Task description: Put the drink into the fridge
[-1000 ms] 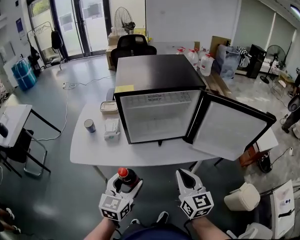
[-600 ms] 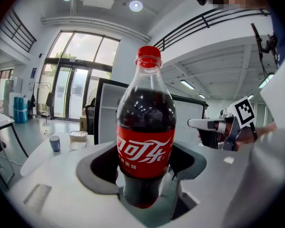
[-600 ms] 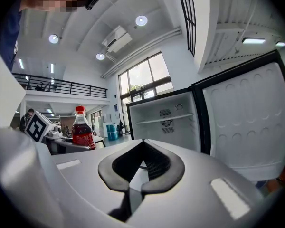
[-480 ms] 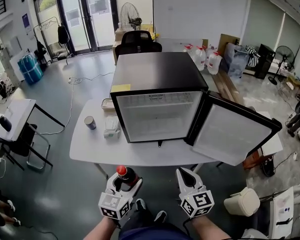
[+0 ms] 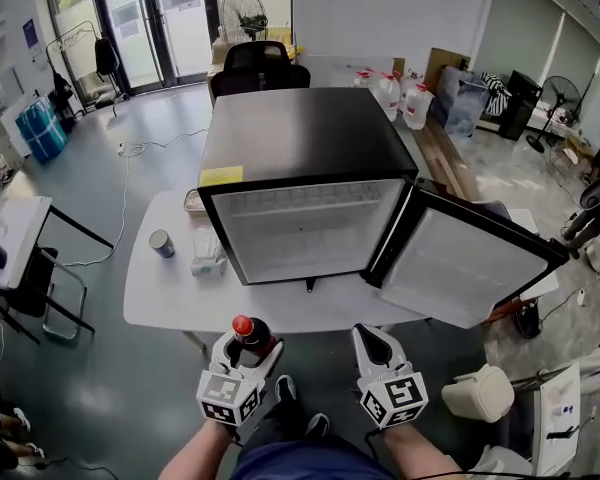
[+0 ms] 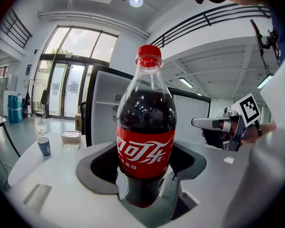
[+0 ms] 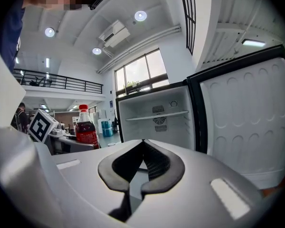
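Observation:
A cola bottle [image 5: 244,334] with a red cap and red label stands upright between the jaws of my left gripper [image 5: 248,354], which is shut on its lower body; in the left gripper view the cola bottle [image 6: 146,127] fills the centre. The black mini fridge [image 5: 300,148] stands on a white table [image 5: 180,303], its door [image 5: 460,268] swung open to the right and its white inside [image 7: 156,118] empty, with one shelf. My right gripper [image 5: 367,336] is shut on nothing, beside the left one. Both grippers hover just before the table's front edge.
On the table left of the fridge are a paper cup [image 5: 161,243], a white packet [image 5: 208,256] and a lidded container [image 5: 193,201]. A yellow note [image 5: 220,175] lies on the fridge top. An office chair [image 5: 258,68] stands behind, and a small side table [image 5: 10,223] is at the left.
The fridge and table have come nearer in the head view. Both grippers keep the same pose, side by side, with the bottle still held in the left one.

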`<state>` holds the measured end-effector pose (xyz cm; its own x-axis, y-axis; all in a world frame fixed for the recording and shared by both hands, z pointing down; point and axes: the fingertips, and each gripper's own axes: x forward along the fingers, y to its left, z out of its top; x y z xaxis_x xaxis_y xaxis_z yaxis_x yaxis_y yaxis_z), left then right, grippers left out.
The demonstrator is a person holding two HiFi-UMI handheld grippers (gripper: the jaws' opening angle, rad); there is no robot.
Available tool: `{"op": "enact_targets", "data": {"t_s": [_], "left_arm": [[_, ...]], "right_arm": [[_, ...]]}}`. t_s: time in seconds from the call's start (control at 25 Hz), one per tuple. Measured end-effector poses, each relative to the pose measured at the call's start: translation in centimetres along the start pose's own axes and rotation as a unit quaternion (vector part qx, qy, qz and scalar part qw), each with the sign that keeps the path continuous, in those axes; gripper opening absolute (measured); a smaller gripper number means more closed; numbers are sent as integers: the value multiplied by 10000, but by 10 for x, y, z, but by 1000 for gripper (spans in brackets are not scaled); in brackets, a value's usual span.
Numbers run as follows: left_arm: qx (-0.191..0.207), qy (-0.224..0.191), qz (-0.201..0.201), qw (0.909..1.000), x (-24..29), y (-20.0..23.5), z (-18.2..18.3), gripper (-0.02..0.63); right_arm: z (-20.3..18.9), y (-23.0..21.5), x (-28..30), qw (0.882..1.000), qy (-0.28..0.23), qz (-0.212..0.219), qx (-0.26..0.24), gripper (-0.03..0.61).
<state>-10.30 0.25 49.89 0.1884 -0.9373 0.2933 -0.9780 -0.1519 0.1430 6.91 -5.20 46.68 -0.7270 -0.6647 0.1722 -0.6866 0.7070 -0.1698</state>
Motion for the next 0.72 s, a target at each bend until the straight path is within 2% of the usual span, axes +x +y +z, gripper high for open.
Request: {"op": "enact_targets", "data": {"t_s": [0.28, 0.56, 0.72], "left_arm": [[366, 88, -190, 9991, 48, 35, 7, 318], [325, 123, -529, 9980, 91, 54, 9, 318], [477, 172, -753, 9959, 106, 54, 5, 318]], "right_arm": [[6, -13, 46, 9996, 81, -262, -52, 6], [11, -14, 84, 9987, 199, -455, -127, 6], [8, -16, 94, 9976, 292, -608, -156, 6]]}}
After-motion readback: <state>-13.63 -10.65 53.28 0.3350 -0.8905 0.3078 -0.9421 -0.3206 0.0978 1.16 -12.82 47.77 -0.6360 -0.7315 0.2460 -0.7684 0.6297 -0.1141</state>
